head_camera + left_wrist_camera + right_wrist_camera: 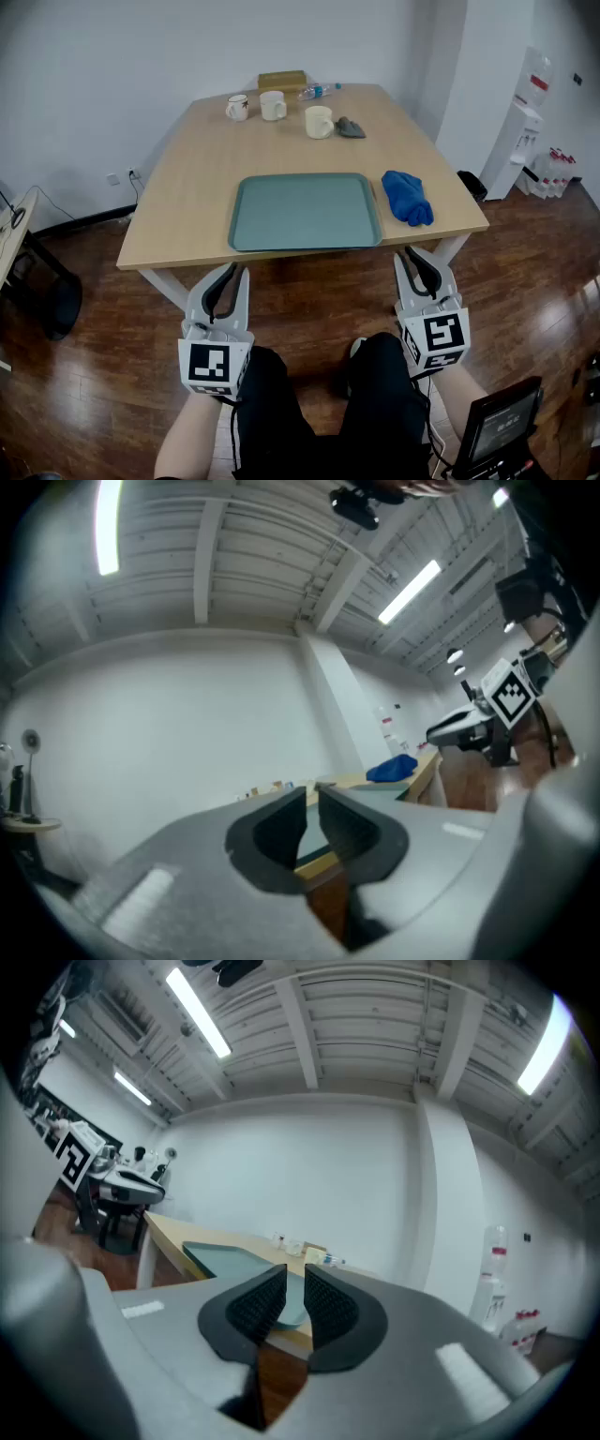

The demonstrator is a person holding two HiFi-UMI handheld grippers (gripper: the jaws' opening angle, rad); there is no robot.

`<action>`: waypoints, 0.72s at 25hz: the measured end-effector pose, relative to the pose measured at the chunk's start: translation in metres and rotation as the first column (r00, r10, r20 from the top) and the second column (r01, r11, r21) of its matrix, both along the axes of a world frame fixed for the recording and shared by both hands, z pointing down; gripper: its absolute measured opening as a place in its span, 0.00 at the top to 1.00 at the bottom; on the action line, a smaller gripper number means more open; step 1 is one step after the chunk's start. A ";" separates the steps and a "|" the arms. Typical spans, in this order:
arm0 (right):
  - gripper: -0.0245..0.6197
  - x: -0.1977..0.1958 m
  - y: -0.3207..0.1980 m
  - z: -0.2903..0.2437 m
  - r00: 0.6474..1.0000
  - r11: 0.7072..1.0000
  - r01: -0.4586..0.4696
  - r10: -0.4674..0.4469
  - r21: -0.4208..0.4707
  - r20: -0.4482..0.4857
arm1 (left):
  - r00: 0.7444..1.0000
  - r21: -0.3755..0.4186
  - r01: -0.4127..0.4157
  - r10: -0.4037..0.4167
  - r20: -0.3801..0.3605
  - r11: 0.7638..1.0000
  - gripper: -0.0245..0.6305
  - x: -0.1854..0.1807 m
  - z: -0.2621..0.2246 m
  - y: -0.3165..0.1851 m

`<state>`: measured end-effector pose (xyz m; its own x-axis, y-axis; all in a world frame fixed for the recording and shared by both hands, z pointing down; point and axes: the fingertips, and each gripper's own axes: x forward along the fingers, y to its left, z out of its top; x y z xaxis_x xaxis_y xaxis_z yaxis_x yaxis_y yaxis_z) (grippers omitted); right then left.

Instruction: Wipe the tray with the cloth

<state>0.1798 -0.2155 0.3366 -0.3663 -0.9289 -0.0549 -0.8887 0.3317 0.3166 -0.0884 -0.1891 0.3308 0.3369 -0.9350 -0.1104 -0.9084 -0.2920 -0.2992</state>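
Wooden tabletop [187, 187] carries tray [305, 211], cloth [407, 197] just right of it. Jaws together, empty: left tool [230, 270], right tool [413, 254], off near edge.

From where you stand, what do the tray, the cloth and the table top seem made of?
The tray: probably moulded plastic, matte grey-green, with a rounded raised rim. The cloth: soft blue fabric, bunched in folds; the weave is unclear. The table top: pale wood or wood-look laminate, smooth; I cannot tell which.
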 end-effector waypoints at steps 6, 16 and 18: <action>0.71 0.055 -0.123 0.016 0.994 0.971 -0.080 0.062 -0.224 -0.087 | 0.998 -0.299 0.048 -0.060 -0.032 0.953 0.84 -0.056 0.023 -0.078; 0.53 0.080 -0.231 0.083 0.979 0.768 -0.167 0.055 -0.619 -0.196 | 0.995 -0.616 -0.005 -0.056 -0.080 0.787 0.70 -0.071 0.067 -0.147; 0.53 0.080 -0.236 0.092 0.972 0.744 -0.187 0.048 -0.641 -0.228 | 0.996 -0.640 -0.010 -0.050 -0.076 0.768 0.70 -0.074 0.074 -0.151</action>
<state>0.2595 -0.4517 0.4290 -0.1899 -0.7456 0.6388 -0.8821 0.4152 0.2224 -0.1627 -0.3397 0.4049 0.3350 -0.8057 0.4885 -0.9288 -0.3696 0.0274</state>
